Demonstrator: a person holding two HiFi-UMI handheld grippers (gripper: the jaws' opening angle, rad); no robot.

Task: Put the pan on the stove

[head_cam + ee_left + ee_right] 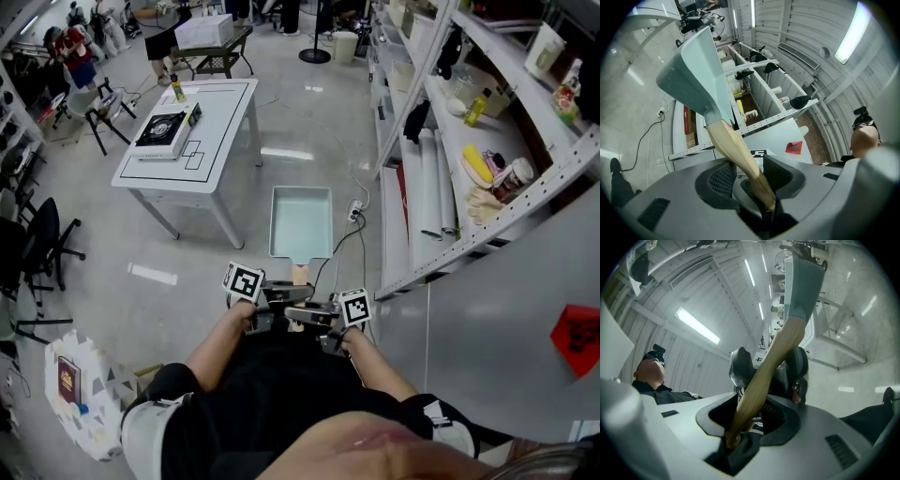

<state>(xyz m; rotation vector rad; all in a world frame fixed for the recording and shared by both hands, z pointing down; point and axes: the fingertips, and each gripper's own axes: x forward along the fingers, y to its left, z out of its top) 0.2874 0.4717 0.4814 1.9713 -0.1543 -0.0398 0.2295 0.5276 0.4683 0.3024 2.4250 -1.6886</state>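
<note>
Room: glossy grey floor (309,122), perforated metal shelving (441,141) along the right, and at far left a white rectangular surface (220,141) with black line markings, carrying a flat, black-topped stove (164,128). Pan (301,222): pale teal, rectangular, shallow, matte, with a tapered light-wood handle (300,274); it is held in the air over the floor, well apart from the surface. Left claw (752,176) and right claw (747,420) are both clamped on the wood handle, the left nearer the pan.
</note>
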